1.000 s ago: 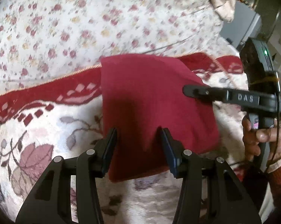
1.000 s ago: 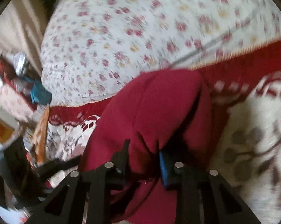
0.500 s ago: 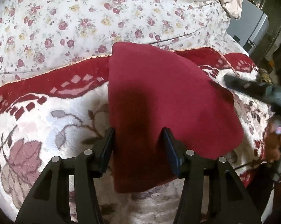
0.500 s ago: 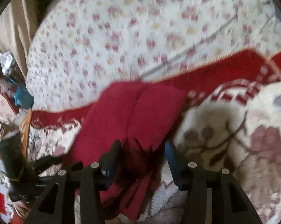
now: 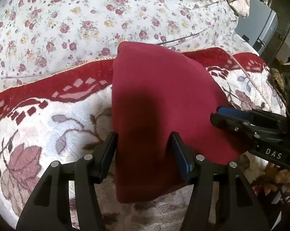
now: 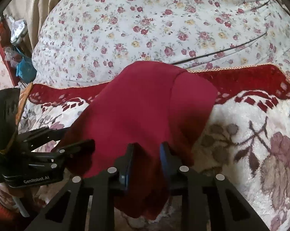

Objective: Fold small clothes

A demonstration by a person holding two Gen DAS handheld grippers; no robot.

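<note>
Left wrist view: the left gripper (image 5: 143,150) stands with its fingers (image 5: 108,150) spread either side of a folded dark red garment (image 5: 160,100) — the jaws have just been opening, and the pads look barely clear of the cloth. The garment lies on a plush flowered blanket (image 5: 48,127) on the bed. In the right wrist view the right gripper (image 6: 146,159) has just been closing and pinches the garment's near edge.
</note>
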